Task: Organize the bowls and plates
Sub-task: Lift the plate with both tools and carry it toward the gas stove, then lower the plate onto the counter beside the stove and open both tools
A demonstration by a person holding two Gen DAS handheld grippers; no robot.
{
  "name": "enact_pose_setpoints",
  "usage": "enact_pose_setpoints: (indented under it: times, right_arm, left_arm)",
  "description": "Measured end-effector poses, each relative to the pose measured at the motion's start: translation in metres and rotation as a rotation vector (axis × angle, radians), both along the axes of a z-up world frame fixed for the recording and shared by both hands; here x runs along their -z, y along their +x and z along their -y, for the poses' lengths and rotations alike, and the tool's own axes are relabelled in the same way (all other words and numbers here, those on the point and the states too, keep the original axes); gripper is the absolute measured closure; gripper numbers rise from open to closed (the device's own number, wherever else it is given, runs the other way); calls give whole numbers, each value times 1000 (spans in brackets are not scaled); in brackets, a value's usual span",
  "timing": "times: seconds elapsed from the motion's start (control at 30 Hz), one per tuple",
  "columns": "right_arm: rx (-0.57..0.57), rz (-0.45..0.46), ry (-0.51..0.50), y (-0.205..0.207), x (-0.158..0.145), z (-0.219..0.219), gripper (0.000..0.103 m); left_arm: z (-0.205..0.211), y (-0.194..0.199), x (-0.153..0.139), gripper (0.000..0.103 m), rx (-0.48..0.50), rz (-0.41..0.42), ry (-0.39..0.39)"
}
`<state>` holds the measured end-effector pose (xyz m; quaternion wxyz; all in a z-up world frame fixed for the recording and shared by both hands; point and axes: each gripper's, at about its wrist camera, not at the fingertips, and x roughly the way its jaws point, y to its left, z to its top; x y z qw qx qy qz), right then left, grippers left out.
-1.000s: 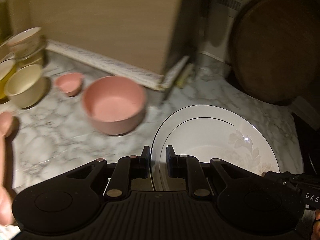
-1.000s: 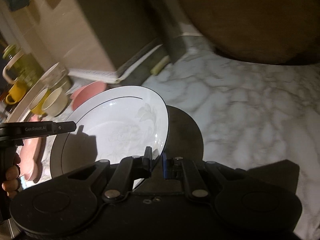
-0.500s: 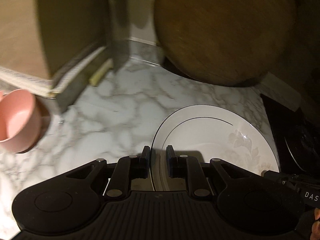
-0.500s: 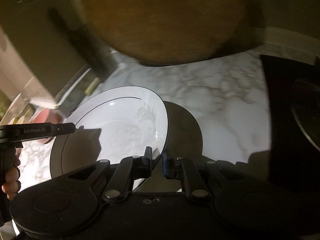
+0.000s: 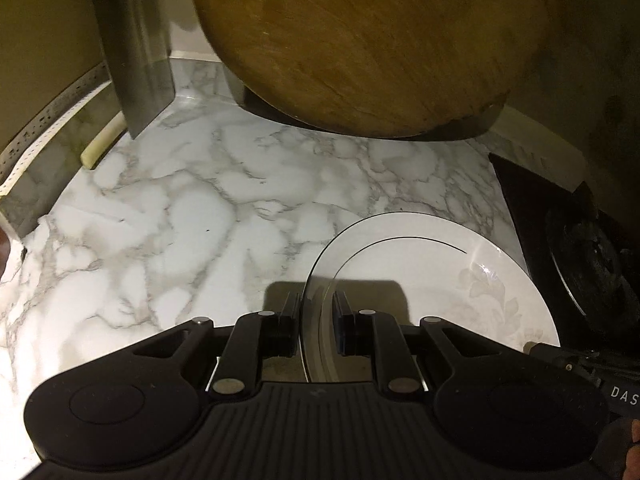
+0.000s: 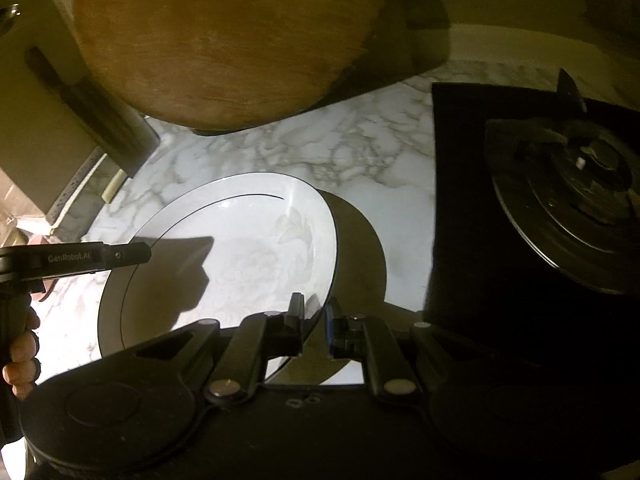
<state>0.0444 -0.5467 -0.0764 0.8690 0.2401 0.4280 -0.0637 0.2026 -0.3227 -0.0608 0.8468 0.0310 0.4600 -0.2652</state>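
While both my left gripper (image 5: 316, 328) and right gripper (image 6: 314, 326) keep their jaws clenched on opposite rims of the plate (image 6: 240, 248), it hangs between them, tilted, above the bare marble table (image 5: 180, 208).

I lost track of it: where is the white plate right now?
The plate hangs over the marble counter, its opposite rims pinched by both grippers, left of the black stove.

Marble countertop (image 5: 192, 216) brightly lit; round wooden board (image 5: 360, 40) leaning at back; black stove (image 6: 560, 200) right; surroundings dim.
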Motion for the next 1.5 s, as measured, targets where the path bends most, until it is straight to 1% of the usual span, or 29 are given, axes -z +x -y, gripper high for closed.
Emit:
enact_pose_setpoints:
  times: [0.53,0.8,1.03,1.17,1.2,1.33,1.4,1.5]
  right_arm:
    - [21,-6,-8,-3,10,12,94]
    - [32,-18,9,-2,14,14,94]
    - [37,-25,-7,-1,14,12,93]
    - [28,-20,-50,-2,9,7,87]
    - [29,-21,-60,-2,8,6,84]
    - [54,-20,-53,-6,5,7,81]
    - [60,-10,-63,-8,2,5,77]
    - [54,9,-88,-13,-5,-1,71]
  left_arm:
    - [15,-7,11,87,27,4,17]
    - [15,-9,11,87,38,21,29]
    - [15,-12,11,87,50,42,38]
    - [13,-16,10,87,57,47,42]
    - [12,-16,10,87,56,46,44]
    - [7,-19,9,87,55,42,49]
    - [2,-21,7,85,54,44,47]
    - [-4,-25,3,80,50,56,52]
